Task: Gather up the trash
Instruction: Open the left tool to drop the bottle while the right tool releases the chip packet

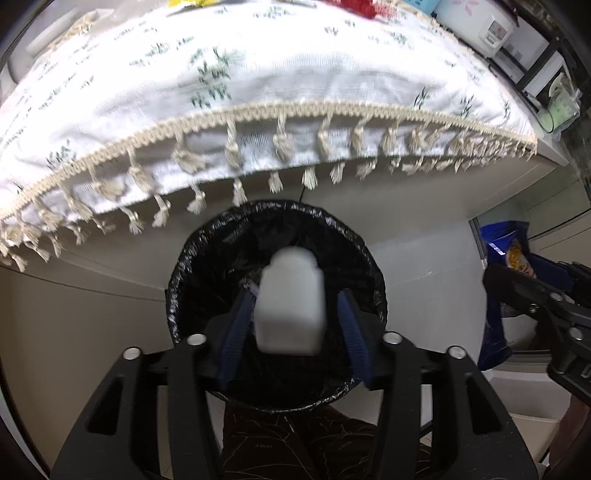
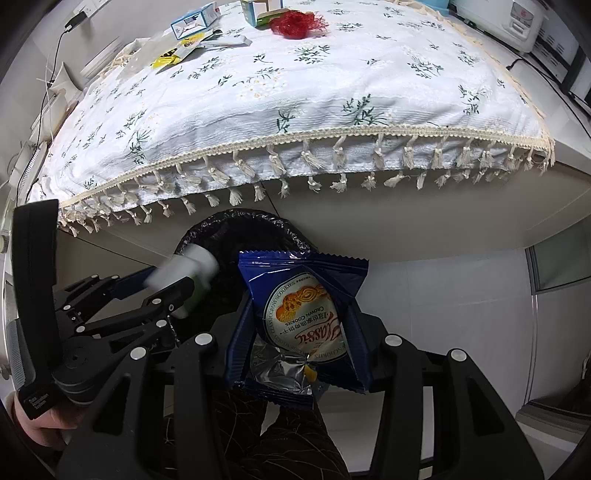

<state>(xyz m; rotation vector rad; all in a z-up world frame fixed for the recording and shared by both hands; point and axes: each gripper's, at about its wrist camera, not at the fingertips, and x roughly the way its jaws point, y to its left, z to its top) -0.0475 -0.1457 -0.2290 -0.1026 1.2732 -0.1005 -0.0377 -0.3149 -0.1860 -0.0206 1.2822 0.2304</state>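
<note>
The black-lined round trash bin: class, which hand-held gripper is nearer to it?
Left. The left hand-held gripper hangs directly over the black-lined round trash bin, a white plastic bottle between its fingers. The right hand-held gripper hangs beside the bin.

A table under a tasselled floral cloth — small boxes, wrappers and red mesh at its far end.

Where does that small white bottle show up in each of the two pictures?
Left wrist view: the white bottle is at centre, blurred, between the left gripper's parted jaws, over the black-lined bin.
Right wrist view: the bottle is at left of centre, blurred, at the tip of the left gripper, by the bin's rim.
Shared landmark: the black-lined bin below the tasselled tablecloth.
</note>
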